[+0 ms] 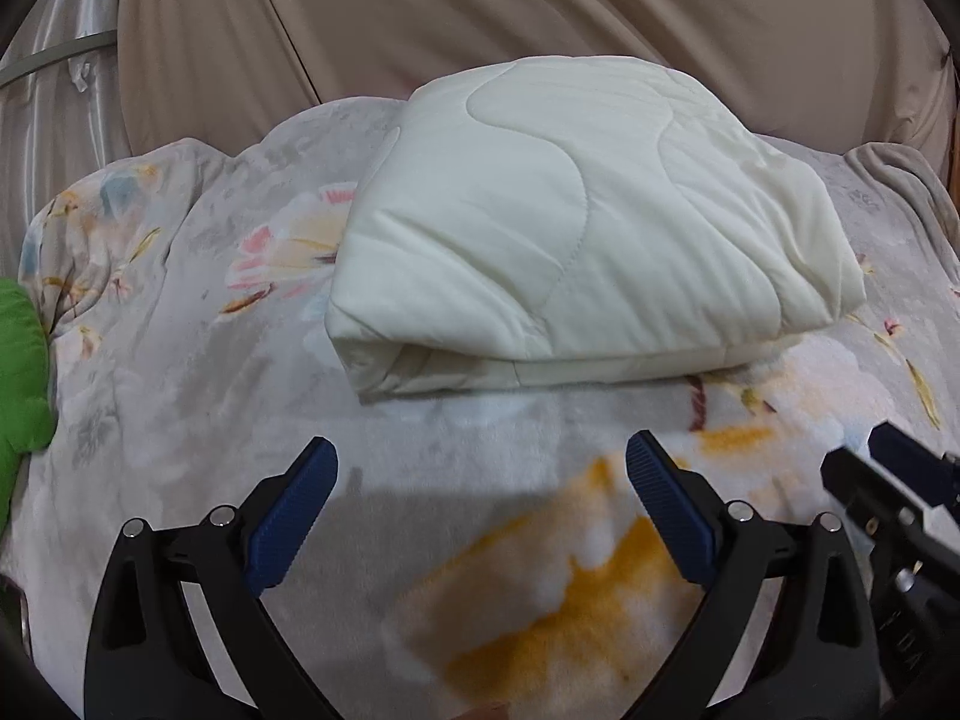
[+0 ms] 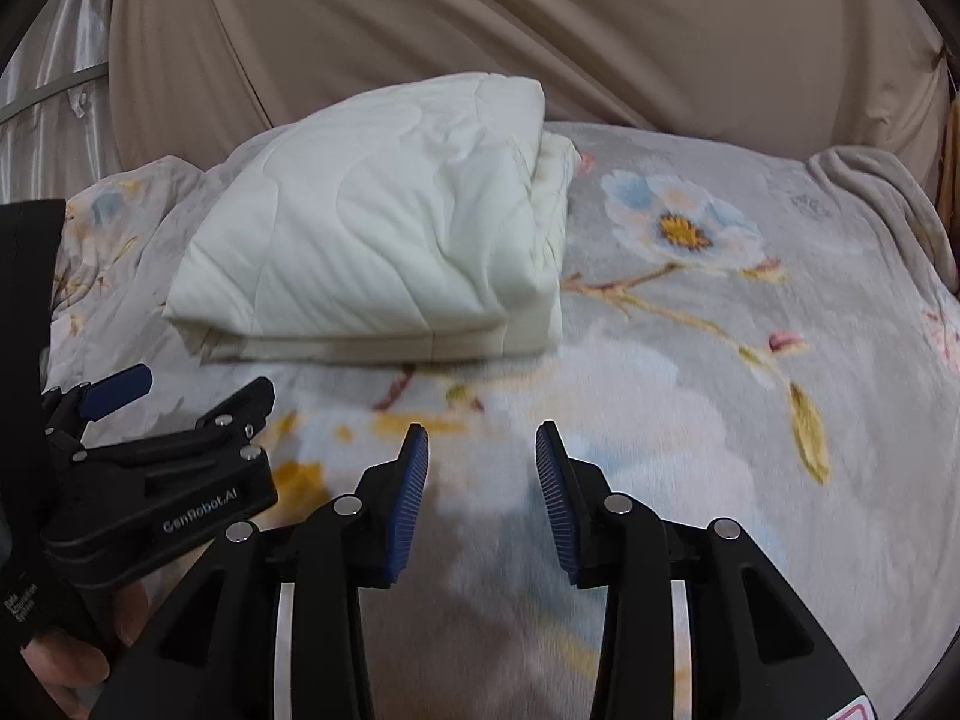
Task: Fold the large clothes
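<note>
A cream quilted cover (image 1: 576,228) lies folded into a thick rectangular bundle on the floral blanket (image 1: 180,372). It also shows in the right wrist view (image 2: 384,252), up and left of centre. My left gripper (image 1: 480,462) is open wide and empty, hovering just short of the bundle's near edge. My right gripper (image 2: 482,444) is open and empty above the blanket, to the right of the bundle's near corner. The right gripper shows at the right edge of the left wrist view (image 1: 888,468). The left gripper shows at the left of the right wrist view (image 2: 180,396).
The grey floral blanket (image 2: 720,360) covers the whole bed. A beige draped sheet (image 1: 540,6) hangs behind it. A green cloth (image 1: 18,372) lies at the left edge. A silvery curtain (image 1: 48,90) is at the far left.
</note>
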`<act>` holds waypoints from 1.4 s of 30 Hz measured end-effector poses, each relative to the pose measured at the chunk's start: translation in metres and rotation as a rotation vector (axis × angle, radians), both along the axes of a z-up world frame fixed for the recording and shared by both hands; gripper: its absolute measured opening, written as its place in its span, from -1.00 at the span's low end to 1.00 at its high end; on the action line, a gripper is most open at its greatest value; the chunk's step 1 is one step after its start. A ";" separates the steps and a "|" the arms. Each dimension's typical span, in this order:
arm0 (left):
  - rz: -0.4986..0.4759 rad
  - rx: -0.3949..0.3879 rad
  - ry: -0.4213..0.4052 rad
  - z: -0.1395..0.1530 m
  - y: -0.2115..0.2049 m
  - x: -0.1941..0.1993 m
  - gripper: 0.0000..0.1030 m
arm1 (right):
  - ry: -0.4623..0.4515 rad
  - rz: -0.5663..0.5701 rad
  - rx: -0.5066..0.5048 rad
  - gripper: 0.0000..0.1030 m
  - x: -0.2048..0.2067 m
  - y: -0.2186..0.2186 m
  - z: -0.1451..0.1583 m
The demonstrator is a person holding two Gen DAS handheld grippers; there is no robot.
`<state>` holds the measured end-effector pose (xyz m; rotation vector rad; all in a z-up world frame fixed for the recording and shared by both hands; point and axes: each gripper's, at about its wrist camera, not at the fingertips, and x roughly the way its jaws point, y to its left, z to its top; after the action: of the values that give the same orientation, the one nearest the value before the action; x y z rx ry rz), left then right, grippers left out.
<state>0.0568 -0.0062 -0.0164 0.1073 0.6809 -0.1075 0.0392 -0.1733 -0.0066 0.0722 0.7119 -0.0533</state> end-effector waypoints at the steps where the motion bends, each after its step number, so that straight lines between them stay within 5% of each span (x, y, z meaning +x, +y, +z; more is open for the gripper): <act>1: 0.001 -0.002 -0.004 0.000 -0.001 -0.004 0.84 | 0.010 -0.002 0.011 -0.26 -0.003 -0.001 -0.004; 12: 0.013 0.033 -0.050 0.001 -0.007 -0.022 0.86 | 0.034 -0.049 0.006 -0.04 -0.009 -0.004 -0.014; 42: 0.037 0.034 -0.033 -0.004 -0.003 -0.017 0.86 | 0.055 -0.066 -0.042 -0.03 -0.006 0.005 -0.018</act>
<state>0.0393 -0.0093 -0.0199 0.1287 0.6518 -0.0585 0.0336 -0.1687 -0.0245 0.0545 0.7630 -0.1336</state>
